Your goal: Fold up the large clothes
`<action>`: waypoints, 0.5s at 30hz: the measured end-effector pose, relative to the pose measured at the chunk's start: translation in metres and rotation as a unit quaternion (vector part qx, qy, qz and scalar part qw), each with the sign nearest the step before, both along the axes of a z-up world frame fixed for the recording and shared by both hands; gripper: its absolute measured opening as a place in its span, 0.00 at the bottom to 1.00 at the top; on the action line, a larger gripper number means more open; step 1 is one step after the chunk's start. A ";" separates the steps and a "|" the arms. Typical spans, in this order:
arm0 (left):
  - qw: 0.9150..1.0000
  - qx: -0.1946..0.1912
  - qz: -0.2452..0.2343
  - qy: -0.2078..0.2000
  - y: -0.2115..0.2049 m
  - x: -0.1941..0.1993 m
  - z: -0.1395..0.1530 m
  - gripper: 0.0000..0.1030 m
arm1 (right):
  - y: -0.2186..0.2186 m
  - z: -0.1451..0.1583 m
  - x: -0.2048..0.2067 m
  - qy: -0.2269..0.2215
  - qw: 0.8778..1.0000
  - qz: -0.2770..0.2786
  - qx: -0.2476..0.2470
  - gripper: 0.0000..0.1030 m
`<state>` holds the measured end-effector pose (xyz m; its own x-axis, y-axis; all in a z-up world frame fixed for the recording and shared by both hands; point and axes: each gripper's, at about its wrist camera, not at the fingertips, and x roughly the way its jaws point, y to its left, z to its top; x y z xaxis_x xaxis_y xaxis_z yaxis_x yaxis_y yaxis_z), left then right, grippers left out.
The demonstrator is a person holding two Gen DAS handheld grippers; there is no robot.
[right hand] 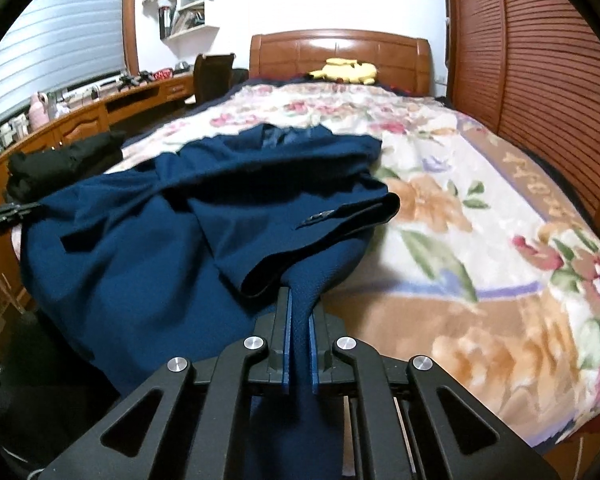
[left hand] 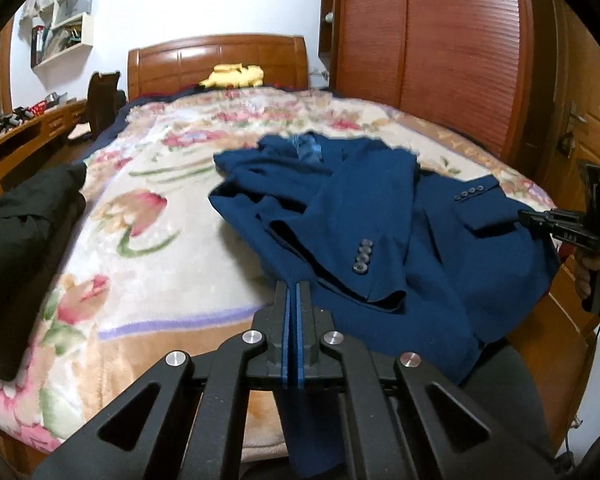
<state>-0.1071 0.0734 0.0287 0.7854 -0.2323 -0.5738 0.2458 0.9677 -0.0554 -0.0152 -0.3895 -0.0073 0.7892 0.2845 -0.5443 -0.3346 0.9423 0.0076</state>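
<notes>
Navy blazer (left hand: 380,216) sprawled on floral blanket (left hand: 148,208). Left tongs (left hand: 293,286) pinch its hem, right tongs (right hand: 300,300) clamp bunched fabric. Blanket lettering unreadable. Wall shelves (right hand: 188,4) stuffed with books.

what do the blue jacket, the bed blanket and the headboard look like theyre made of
Blue jacket: matte woven suiting, probably wool or a blend; fine grainy weave, buttoned cuffs. Blanket: plush fleece, likely synthetic; fuzzy floral print. Headboard: glossy varnished wood; panels reflect the light.

left gripper (left hand: 293,286) jaws pressed together, right gripper (right hand: 300,300) jaws clamped, both pointing level and forward
</notes>
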 end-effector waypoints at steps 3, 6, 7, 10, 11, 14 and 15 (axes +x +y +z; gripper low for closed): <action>1.000 -0.012 -0.001 -0.026 0.003 -0.009 0.018 0.02 | -0.002 0.015 -0.012 -0.018 1.000 0.007 0.012 0.06; 0.999 -0.011 -0.005 -0.046 0.000 -0.009 0.036 0.02 | 0.000 0.034 -0.023 -0.044 0.999 0.013 0.014 0.05; 0.999 -0.010 -0.006 -0.050 -0.001 -0.008 0.043 0.02 | 0.000 0.039 -0.027 -0.053 0.998 0.011 0.014 0.05; 0.997 -0.012 -0.006 -0.073 0.000 -0.006 0.067 0.02 | -0.005 0.062 -0.036 -0.074 0.997 0.013 0.027 0.05; 0.997 -0.015 -0.005 -0.080 0.001 -0.007 0.075 0.02 | -0.007 0.070 -0.040 -0.083 0.996 0.012 0.030 0.05; 0.994 -0.017 -0.005 -0.104 0.005 -0.009 0.098 0.02 | -0.015 0.088 -0.054 -0.103 0.994 0.011 0.040 0.05; 0.994 -0.014 -0.004 -0.112 0.004 -0.011 0.105 0.02 | -0.018 0.095 -0.058 -0.109 0.993 0.012 0.043 0.05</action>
<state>-0.1183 0.0778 0.1336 0.8909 -0.2531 -0.3772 0.2635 0.9643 -0.0247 -0.0736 -0.4075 0.0877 0.8777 0.3431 -0.3346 -0.3601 0.9328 0.0120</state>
